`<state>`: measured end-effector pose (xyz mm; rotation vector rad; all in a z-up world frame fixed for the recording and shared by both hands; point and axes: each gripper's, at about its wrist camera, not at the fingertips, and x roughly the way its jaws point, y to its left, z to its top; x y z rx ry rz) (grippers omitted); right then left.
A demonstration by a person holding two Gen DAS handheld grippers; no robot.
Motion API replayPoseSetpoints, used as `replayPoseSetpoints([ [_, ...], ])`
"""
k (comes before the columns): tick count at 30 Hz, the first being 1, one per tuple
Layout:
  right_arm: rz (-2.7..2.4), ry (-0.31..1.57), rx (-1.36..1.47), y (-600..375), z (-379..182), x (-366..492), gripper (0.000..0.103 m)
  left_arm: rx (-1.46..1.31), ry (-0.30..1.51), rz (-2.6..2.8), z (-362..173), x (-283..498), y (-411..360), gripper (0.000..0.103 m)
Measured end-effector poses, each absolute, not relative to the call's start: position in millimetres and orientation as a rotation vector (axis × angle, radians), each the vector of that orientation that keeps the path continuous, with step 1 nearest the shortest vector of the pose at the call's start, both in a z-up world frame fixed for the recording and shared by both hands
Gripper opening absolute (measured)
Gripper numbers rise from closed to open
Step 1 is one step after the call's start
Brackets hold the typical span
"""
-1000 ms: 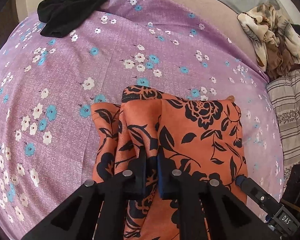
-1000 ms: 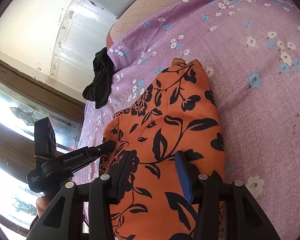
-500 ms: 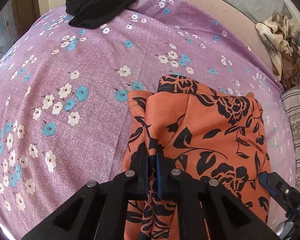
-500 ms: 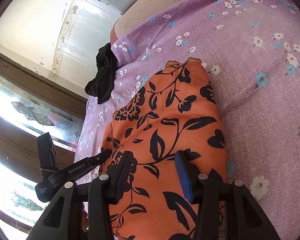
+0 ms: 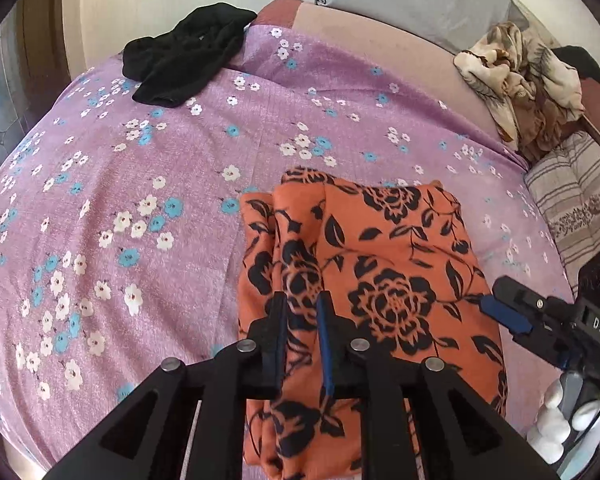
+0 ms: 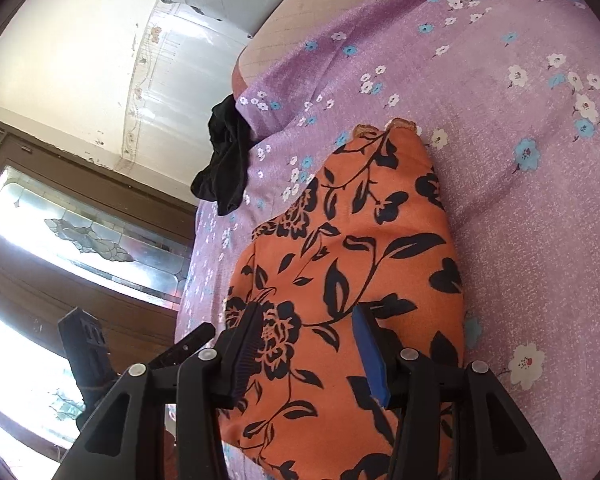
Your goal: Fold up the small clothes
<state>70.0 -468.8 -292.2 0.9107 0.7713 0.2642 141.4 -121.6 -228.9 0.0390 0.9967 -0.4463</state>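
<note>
An orange garment with black flowers (image 5: pixel 380 264) lies folded on the purple flowered bedsheet (image 5: pixel 160 184). My left gripper (image 5: pixel 302 312) sits over the garment's left part with its jaws slightly apart and a ridge of cloth showing in the gap. My right gripper (image 6: pixel 306 332) is open above the garment (image 6: pixel 360 240), which shows between its fingers. The right gripper also shows at the right edge of the left wrist view (image 5: pixel 512 312).
A black garment (image 5: pixel 188 56) lies at the bed's far left corner. A crumpled beige patterned cloth (image 5: pixel 520 76) and a striped pillow (image 5: pixel 576 196) are at the right. A grey pillow (image 5: pixel 420 0) lies at the head. A window (image 6: pixel 80 240) is beside the bed.
My left gripper's jaws were shut on the garment's fold and have now parted a little. The left gripper has drawn back and the view has shifted left. The right gripper stays open.
</note>
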Motion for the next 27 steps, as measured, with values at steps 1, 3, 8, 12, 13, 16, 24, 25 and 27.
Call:
replayPoseSetpoints([
  [1,0.265,0.772,0.889,-466.4,-289.6,66.4,0.050,0.045,1.015,-0.446,-233.8,137.3,-120.5,0.016],
  [3,0.265,0.779,0.874,-463.3,-287.8,56.6,0.050,0.066,1.046,-0.425,-246.9,131.6,-116.6,0.016],
  [8,0.229,0.859,0.821,-455.4,-289.7,32.7,0.050,0.133,1.026,-0.325,-265.3,122.5,-109.3,0.054],
  [12,0.172,0.906,0.694,-437.6,-298.8,16.8,0.049,0.209,1.016,-0.269,-273.7,124.4,-106.2,0.080],
  [13,0.156,0.897,0.661,-433.3,-295.9,11.4,0.049,0.203,1.020,-0.271,-273.8,125.1,-104.4,0.080],
  [16,0.112,0.873,0.654,-428.3,-295.4,-7.5,0.049,0.264,0.986,-0.268,-273.4,120.8,-108.4,0.081],
  [24,0.118,0.889,0.624,-423.6,-305.1,-2.5,0.057,0.295,0.924,-0.238,-275.5,112.7,-111.8,0.083],
  [25,0.130,0.884,0.611,-420.5,-303.6,-1.2,0.065,0.297,0.925,-0.238,-275.4,113.2,-111.8,0.083],
  [27,0.141,0.878,0.581,-414.2,-302.0,1.3,0.074,0.301,0.928,-0.240,-275.5,114.2,-111.7,0.083],
])
